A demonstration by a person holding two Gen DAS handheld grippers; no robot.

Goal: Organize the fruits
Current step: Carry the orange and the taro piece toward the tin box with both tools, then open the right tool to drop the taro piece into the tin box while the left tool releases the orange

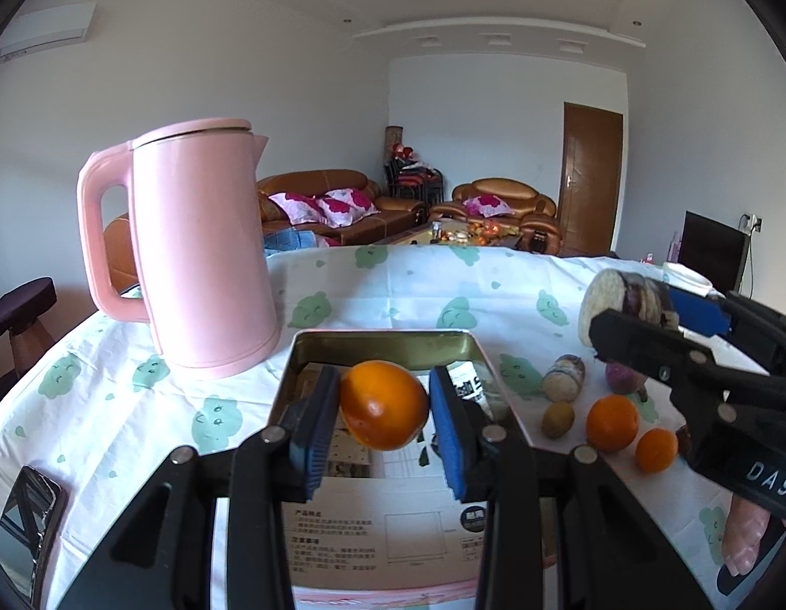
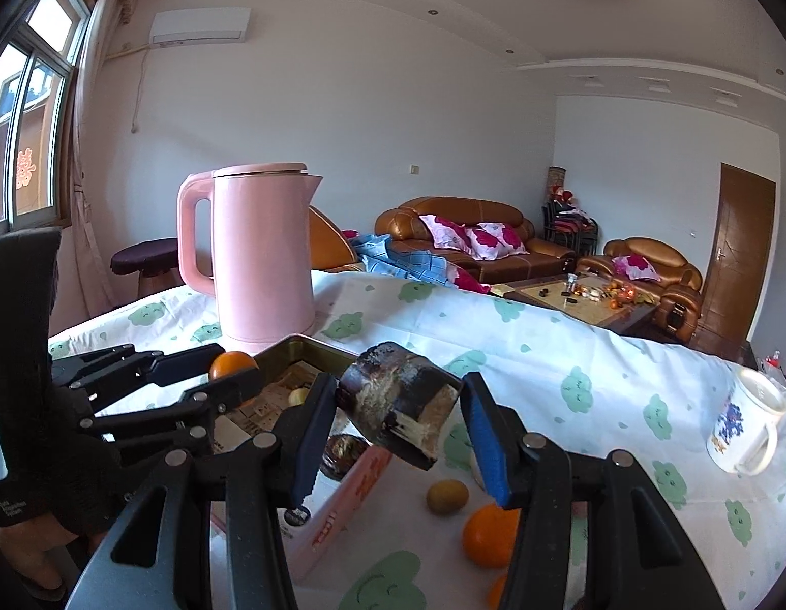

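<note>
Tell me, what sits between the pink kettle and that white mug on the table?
In the right wrist view, the metal tin lies near the pink kettle; from there to the white mug only bare tablecloth shows.

So the desk (image 1: 393, 284) has a white cloth with green cloud faces. Sitting on it: pink kettle (image 1: 200, 249), metal tin (image 1: 388, 345), kiwi (image 1: 557, 419), two oranges (image 1: 611, 422), a mug (image 2: 749, 427), and a phone (image 1: 27, 523) at the left edge.

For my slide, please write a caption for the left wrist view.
Left gripper holds an orange above the metal tin.
</note>
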